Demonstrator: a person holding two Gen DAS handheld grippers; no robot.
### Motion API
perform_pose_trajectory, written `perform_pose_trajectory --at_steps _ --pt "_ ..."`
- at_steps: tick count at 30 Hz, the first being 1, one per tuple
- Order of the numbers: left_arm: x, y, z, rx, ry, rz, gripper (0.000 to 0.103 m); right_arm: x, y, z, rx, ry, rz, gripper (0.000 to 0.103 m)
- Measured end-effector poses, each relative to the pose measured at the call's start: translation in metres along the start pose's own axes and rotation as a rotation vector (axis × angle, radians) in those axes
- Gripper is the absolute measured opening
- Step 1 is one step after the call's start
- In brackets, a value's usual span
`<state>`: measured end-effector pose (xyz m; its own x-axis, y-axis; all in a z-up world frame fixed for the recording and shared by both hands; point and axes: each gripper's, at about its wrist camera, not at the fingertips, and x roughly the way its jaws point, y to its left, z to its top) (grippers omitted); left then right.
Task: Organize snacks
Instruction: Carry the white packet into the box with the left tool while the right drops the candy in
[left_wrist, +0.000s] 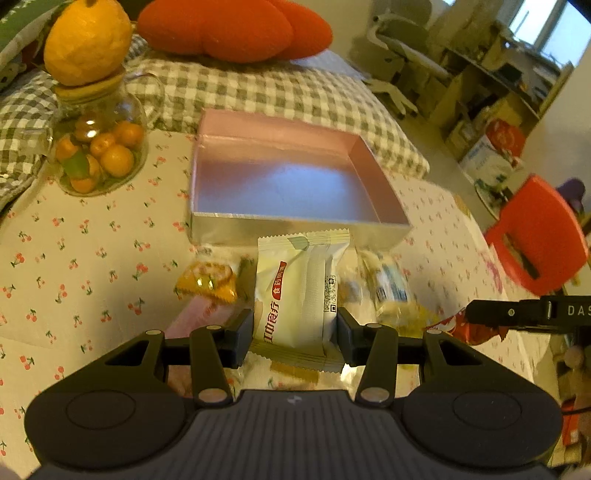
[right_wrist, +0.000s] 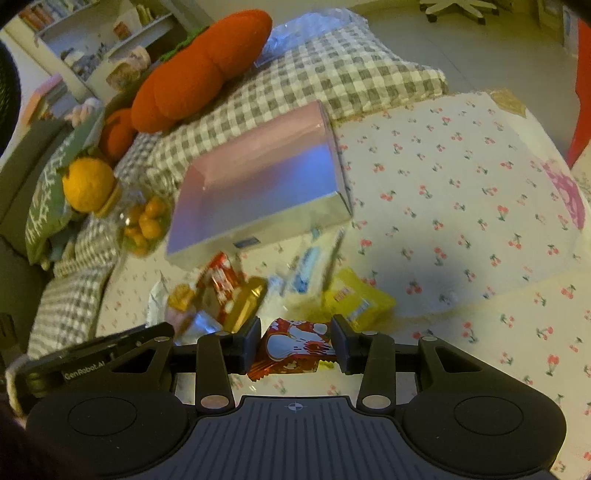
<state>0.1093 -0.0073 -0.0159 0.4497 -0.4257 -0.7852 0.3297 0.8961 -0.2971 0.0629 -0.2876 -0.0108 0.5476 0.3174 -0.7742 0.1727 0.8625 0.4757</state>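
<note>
My left gripper (left_wrist: 294, 334) is shut on a white snack packet (left_wrist: 301, 291) with red lettering, held above the cherry-print tablecloth (left_wrist: 74, 258). Just beyond it stands an open pink-lined silver box (left_wrist: 284, 177), with nothing inside it. My right gripper (right_wrist: 295, 345) is shut on a red snack packet (right_wrist: 295, 349) with a white figure on it. Loose snacks lie in front of the box: an orange packet (left_wrist: 207, 282), a yellow packet (right_wrist: 356, 299) and a red packet (right_wrist: 221, 277). The right gripper's arm (left_wrist: 528, 312) shows at the right edge of the left wrist view.
A glass jar of small oranges (left_wrist: 99, 147) with a large yellow fruit (left_wrist: 86, 40) on its lid stands left of the box. Behind lie a checked cushion (left_wrist: 258, 88) and a red plush (left_wrist: 236, 27). A red stool (left_wrist: 539, 236) stands to the right.
</note>
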Motion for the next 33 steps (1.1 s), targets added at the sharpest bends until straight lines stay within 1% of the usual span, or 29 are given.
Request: perform_pose_trajectory --at_steps 8,12,16,21,23,27,30,33 --pt "0.006 0.000 0.021 -0.057 -0.064 0.036 0.043 0.015 0.007 0.024 0.068 -0.039 0.068 0.040" --pt "0.015 -0.003 0.032 -0.061 -0.107 0.067 0.043 0.026 0.009 0.037 0.105 -0.084 0.108 0.040" --pt "0.028 -0.006 0.043 -0.054 -0.168 0.101 0.043 0.038 0.007 0.046 0.139 -0.130 0.120 0.040" --pt "0.041 -0.006 0.055 -0.057 -0.197 0.123 0.043 0.053 0.002 0.056 0.145 -0.184 0.127 0.040" --pt "0.047 -0.006 0.057 -0.048 -0.202 0.142 0.044 0.057 -0.001 0.060 0.143 -0.202 0.132 0.040" --pt "0.061 -0.006 0.057 -0.005 -0.214 0.215 0.044 0.065 -0.005 0.065 0.132 -0.226 0.134 0.041" --pt "0.067 -0.006 0.052 0.029 -0.223 0.253 0.044 0.073 -0.009 0.068 0.123 -0.243 0.112 0.041" --pt "0.074 -0.009 0.050 0.063 -0.216 0.294 0.044 0.081 -0.014 0.070 0.122 -0.252 0.093 0.041"
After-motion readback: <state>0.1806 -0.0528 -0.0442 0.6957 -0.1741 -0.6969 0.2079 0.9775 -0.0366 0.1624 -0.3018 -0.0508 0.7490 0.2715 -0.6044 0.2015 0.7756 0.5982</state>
